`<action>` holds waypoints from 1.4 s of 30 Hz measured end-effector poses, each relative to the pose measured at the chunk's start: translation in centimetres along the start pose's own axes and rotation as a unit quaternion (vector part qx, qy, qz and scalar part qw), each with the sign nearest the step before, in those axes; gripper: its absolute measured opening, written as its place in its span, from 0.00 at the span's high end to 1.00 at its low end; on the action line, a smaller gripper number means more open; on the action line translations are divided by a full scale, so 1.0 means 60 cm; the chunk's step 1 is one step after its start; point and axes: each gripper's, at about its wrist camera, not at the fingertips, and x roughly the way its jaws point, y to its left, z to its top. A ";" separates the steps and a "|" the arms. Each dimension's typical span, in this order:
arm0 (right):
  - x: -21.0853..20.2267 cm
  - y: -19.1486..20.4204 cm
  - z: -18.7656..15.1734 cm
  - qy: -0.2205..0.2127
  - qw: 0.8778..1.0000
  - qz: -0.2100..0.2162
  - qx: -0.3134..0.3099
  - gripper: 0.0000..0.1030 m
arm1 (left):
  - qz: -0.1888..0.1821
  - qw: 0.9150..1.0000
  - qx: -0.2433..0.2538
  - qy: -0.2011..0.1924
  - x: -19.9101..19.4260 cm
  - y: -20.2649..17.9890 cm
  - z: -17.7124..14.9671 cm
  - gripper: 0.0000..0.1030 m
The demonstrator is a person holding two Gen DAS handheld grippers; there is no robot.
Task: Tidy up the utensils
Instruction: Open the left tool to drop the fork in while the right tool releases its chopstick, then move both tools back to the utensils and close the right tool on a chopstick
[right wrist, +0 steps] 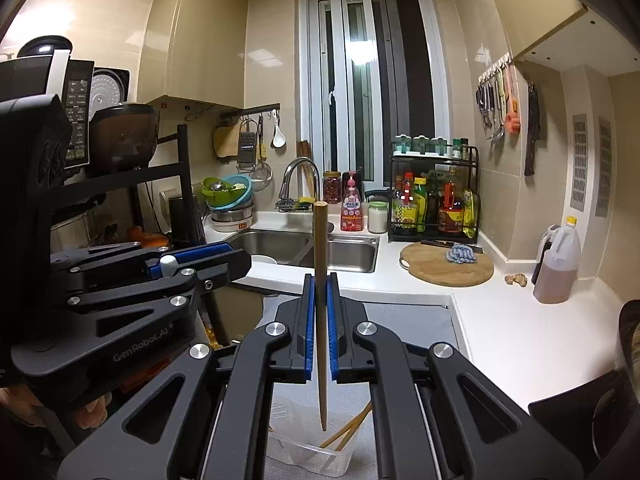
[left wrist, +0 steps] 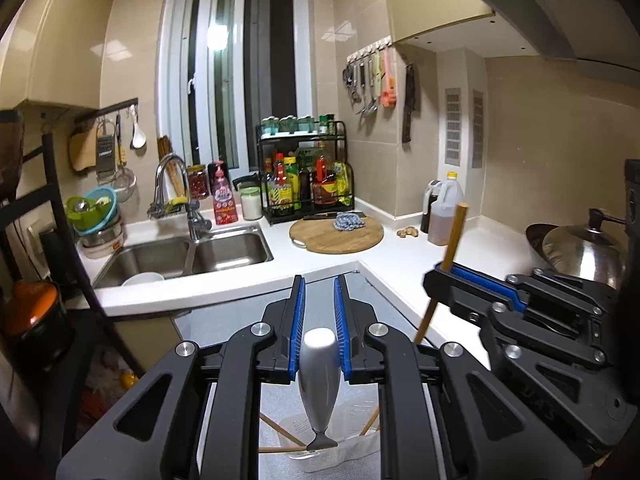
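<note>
Wooden chopstick (right wrist: 320,312) upright between right gripper (right wrist: 320,292) pads

A small kitchen with beige glossy wall tiles (right wrist: 276,40). At upper centre of the frame is a white-framed window (right wrist: 372,88), dark outside, with a bright lamp reflection. Below it a white L-shaped countertop (right wrist: 520,332) carries a steel double sink (left wrist: 188,256). A black shelf rack (right wrist: 176,168) stands at left; a cream wall cabinet (left wrist: 52,40) hangs at upper left.
</note>
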 end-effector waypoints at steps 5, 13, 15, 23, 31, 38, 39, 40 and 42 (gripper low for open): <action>0.021 -0.013 -0.039 0.013 1.000 -0.004 0.011 0.94 | 0.005 1.000 -0.011 -0.011 0.026 0.009 -0.037 0.86; 0.042 -0.026 -0.075 0.029 0.999 -0.009 0.025 0.94 | 0.011 0.999 -0.034 -0.001 0.057 0.032 -0.068 0.86; 0.044 -0.027 -0.080 0.031 0.999 -0.009 0.025 0.94 | 0.012 0.999 -0.036 0.002 0.062 0.034 -0.075 0.86; 0.045 -0.031 -0.105 0.048 0.997 -0.009 0.056 0.46 | 0.068 0.996 -0.050 -0.026 0.018 0.039 -0.078 0.17; -0.018 -0.015 -0.133 0.035 0.997 -0.034 0.055 0.28 | 0.098 0.994 -0.038 0.005 -0.040 0.031 -0.106 0.11; -0.098 0.010 -0.170 0.044 0.996 -0.040 0.062 0.20 | 0.103 0.992 -0.067 0.038 -0.111 0.029 -0.182 0.11; -0.114 0.014 -0.180 0.045 0.996 -0.043 0.065 0.20 | 0.106 0.991 -0.070 0.041 -0.122 0.028 -0.193 0.11; -0.130 0.017 -0.191 0.047 0.995 -0.046 0.070 0.19 | 0.107 0.991 -0.074 0.044 -0.134 0.027 -0.205 0.11; -0.156 0.022 -0.212 0.051 0.995 -0.051 0.076 0.19 | 0.110 0.989 -0.080 0.052 -0.158 0.021 -0.236 0.11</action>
